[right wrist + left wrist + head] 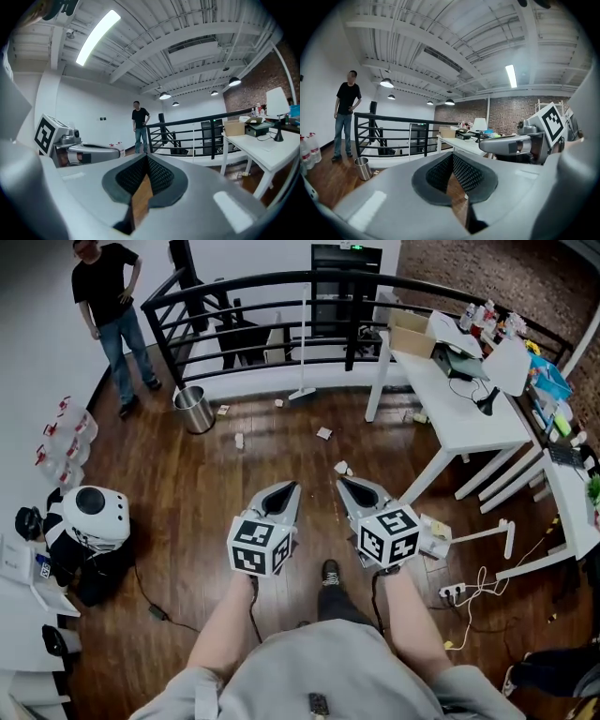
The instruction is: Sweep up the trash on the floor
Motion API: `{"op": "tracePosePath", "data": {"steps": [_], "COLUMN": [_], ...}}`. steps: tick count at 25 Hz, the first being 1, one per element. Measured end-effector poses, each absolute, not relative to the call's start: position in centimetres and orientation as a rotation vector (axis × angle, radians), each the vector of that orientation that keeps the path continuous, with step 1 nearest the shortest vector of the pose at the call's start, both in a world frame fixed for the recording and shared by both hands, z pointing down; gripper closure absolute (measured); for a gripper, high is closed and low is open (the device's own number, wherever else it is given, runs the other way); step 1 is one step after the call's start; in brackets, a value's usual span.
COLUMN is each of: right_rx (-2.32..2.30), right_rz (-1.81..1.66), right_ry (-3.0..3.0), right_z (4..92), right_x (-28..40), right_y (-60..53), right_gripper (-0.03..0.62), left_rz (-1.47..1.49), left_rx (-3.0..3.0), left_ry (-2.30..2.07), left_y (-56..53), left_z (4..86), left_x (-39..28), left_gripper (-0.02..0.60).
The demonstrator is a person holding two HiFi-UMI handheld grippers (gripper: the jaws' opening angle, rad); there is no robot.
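Several scraps of trash lie on the dark wood floor ahead: one (323, 433) in the middle, one (239, 441) to its left, one (342, 467) just beyond my right gripper. A broom (302, 381) leans against the black railing (244, 287), its head on the floor. My left gripper (290, 488) (452, 155) and right gripper (345, 483) (146, 157) are held side by side at waist height, pointing forward. Both are shut with nothing between the jaws. Each shows in the other's view: the right gripper (511, 144), the left gripper (89, 152).
A steel bin (194, 410) (362, 168) stands left by the railing. A person (112, 306) (139, 124) stands at the far left. White tables (459, 399) (262, 150) line the right side. A white helmet-like object (94, 517) and water bottles (66, 437) sit at the left; a power strip (453, 592) lies at the right.
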State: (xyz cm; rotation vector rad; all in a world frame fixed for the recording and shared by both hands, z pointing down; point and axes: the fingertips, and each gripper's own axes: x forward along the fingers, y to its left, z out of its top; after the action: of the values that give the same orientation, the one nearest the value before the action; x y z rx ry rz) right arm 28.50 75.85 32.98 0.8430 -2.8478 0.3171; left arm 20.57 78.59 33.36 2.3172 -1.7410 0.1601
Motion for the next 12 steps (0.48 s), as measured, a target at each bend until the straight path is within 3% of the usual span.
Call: {"op": "tracePosePath", "data": {"steps": [12], "right_rx": [0.688], "right_rz": [0.3], "right_ry": [-2.945], "right_z": [30.7], "right_x": [23.1], "right_y": [54.8], "right_gripper": [0.594], "left_rz": [0.236], "left_rx": [2.302], "left_ry": [-1.839], "left_y": [59.2], "left_z": [31.2], "left_x": [17.1], "left_gripper": [0.574]}}
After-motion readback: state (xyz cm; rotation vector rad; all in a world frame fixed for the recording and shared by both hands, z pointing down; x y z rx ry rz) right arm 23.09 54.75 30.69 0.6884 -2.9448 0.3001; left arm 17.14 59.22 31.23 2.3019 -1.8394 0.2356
